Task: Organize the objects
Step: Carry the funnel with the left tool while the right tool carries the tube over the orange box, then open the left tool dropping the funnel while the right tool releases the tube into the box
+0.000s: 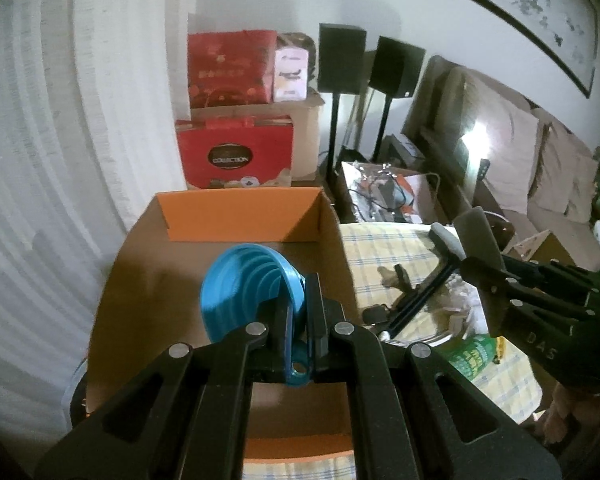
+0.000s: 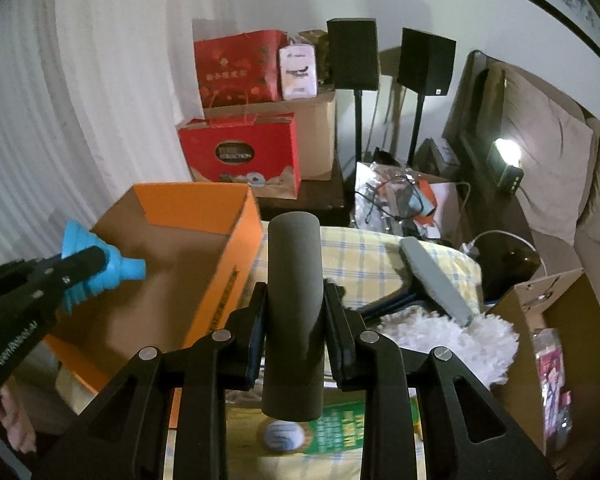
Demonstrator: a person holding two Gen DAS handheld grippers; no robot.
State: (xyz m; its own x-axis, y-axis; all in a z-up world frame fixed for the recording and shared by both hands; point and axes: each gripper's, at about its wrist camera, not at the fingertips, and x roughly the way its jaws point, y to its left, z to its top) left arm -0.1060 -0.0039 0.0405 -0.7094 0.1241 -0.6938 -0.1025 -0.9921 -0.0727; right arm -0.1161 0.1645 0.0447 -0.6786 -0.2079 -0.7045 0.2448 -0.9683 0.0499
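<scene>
Orange cardboard box [image 1: 236, 220] open at ten o'clock of the checked tablecloth [image 1: 384, 248]. Above its brown inside, left gripper [image 1: 296, 316] clamped tight on the tab of a blue collapsible funnel [image 1: 244, 280], funnel tipped on its side. At three o'clock of the box, right gripper [image 2: 294, 320] closed around a grey foam handle [image 2: 294, 280], raised above the cloth. Further toward three o'clock, a grey squeegee blade [image 2: 436, 280] beside a white fluffy duster [image 2: 452, 336]. Beneath the handle, a green packet [image 2: 332, 428] flat on the cloth.
</scene>
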